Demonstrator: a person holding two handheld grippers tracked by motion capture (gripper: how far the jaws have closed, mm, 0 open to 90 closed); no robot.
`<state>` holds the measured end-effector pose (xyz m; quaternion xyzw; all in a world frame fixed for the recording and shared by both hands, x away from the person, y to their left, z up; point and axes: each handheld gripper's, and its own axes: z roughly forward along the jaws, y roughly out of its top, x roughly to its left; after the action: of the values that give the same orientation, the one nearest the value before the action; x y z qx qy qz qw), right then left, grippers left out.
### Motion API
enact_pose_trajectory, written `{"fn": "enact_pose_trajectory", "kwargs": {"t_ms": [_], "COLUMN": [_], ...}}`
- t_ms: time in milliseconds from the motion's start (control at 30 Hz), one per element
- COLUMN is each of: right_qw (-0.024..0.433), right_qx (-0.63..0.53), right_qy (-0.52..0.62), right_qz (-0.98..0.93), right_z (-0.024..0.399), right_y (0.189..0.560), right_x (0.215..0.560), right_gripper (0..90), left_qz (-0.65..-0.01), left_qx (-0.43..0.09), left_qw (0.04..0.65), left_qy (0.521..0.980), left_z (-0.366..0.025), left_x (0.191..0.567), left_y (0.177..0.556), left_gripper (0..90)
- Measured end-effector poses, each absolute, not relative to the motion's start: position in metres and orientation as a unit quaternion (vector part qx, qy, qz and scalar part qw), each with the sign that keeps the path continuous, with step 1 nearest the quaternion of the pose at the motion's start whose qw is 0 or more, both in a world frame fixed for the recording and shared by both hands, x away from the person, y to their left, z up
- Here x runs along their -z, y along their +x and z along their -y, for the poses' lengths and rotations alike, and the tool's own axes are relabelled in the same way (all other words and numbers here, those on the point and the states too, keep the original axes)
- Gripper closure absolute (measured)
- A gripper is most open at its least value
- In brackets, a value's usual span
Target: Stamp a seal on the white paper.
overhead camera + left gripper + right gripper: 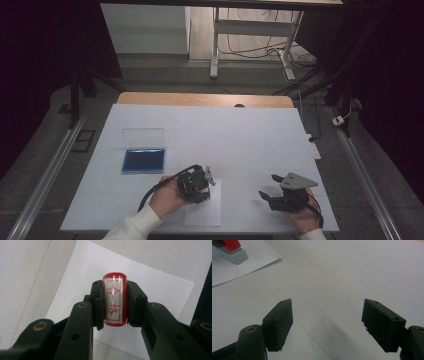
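white table (260, 145), left claw (114, 302) gripping red stamp (114, 300) over paper (155, 287)

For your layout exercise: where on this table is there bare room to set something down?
The wide white table cover lies bare right of the blue ink pad with clear lid, and behind the open right gripper. Crowded: the small paper sheet, where the left gripper holds the red stamp.

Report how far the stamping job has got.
Done: the left gripper is shut on the red stamp, and the blue ink pad case lies open. In hand: the stamp is at the paper sheet. Left: no print shows on the visible paper. The right gripper waits open.
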<state>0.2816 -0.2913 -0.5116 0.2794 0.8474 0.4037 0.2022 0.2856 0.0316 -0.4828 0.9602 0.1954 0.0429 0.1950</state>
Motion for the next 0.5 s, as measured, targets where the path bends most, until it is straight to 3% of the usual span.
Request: {"fn": "enact_pose_trajectory", "kwargs": {"t_ms": [500], "right_qw": [0.201], "right_qx": [-0.401], "right_qy": [0.279], "right_qz": [-0.849], "right_z": [0.2893], "right_y": [0.2810], "right_x": [0.5119], "right_gripper": [24.3], "left_qz": [-0.205], "left_qx": [-0.041], "left_qw": [0.171], "left_qy": [0.963], "left_z": [-0.0255], "left_x": [0.4853], "left_y": [0.2863], "left_gripper": [71.0]}}
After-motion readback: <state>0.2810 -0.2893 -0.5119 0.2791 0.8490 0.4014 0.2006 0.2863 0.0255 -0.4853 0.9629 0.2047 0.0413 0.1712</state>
